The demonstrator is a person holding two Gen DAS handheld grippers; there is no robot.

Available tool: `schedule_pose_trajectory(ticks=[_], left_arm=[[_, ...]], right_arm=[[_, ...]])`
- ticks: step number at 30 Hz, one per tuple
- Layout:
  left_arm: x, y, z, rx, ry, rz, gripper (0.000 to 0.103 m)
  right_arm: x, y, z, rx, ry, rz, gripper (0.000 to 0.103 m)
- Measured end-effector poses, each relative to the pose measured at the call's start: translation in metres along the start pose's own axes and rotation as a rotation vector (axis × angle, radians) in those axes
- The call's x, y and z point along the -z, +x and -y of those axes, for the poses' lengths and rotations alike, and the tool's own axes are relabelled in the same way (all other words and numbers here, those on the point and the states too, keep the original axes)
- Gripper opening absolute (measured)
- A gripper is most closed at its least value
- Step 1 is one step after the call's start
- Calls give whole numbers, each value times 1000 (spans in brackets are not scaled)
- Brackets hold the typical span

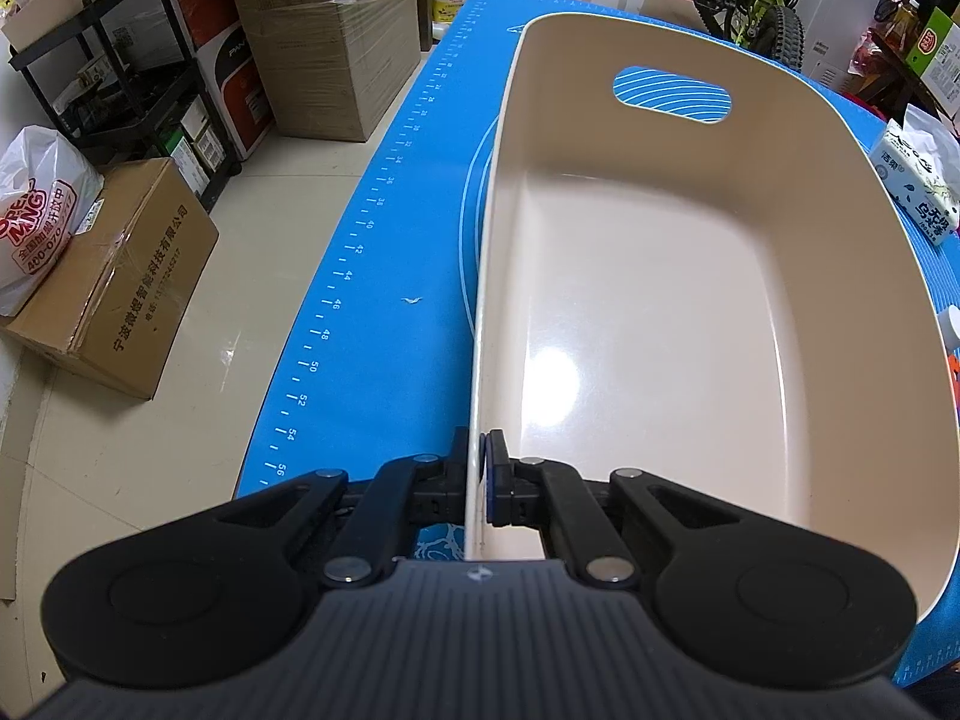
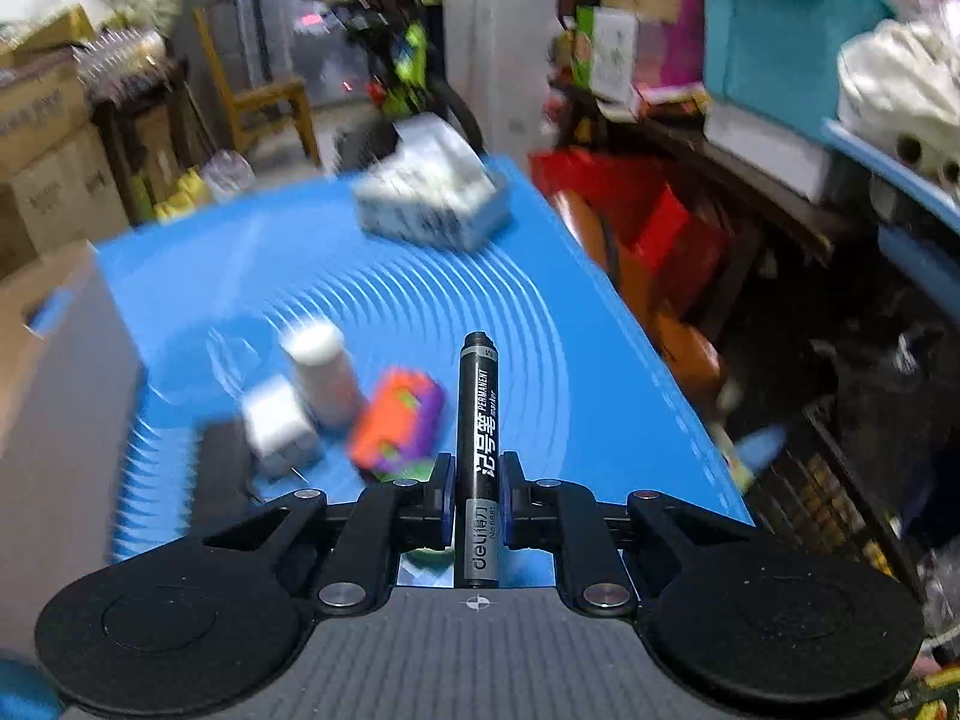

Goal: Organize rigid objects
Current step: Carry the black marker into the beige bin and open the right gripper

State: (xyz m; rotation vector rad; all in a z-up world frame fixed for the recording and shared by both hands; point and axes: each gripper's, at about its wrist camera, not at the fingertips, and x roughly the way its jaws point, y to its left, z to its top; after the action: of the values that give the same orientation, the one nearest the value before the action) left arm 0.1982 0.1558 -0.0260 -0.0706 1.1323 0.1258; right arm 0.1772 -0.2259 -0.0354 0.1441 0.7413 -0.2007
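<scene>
The left hand-held gripper (image 1: 480, 480) is clamped on the near rim of the empty bin (image 1: 690, 312), while the right hand-held gripper (image 2: 475, 489) grips a black marker (image 2: 478, 420) lengthwise above the counter (image 2: 420, 300), right of the bin. To do this well, I'd carry it level over the bin's rim and release it low. The barrel reads "deli" and "PERMANENT marker".

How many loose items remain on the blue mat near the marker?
3: a white adapter, a white bottle behind it, a colourful toy to their right. Others may be hidden.

Glossy cream tile floor (image 1: 252, 276), cardboard boxes (image 1: 324, 42) stacked far left of the jaws, wooden chair (image 2: 264, 102) by a dark window (image 2: 336, 54).
</scene>
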Motion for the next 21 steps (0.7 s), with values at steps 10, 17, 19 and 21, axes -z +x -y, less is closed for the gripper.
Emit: schedule_pose_trajectory(ticks=[10,17,19,21], left_arm=[[0,1,0,-2,-6,-5,5],[0,1,0,-1,-6,-5,5],[0,1,0,-1,-6,-5,5],[0,2,0,-1,-6,-5,5]], right_arm=[[-54,-30,-103,-233,-103,112,25],[-51,-23,-187,-353,-243,81,25],[-46,-19,-207,-372,-278,57,25],[-39,-15,-226,-381,-311,32,25]])
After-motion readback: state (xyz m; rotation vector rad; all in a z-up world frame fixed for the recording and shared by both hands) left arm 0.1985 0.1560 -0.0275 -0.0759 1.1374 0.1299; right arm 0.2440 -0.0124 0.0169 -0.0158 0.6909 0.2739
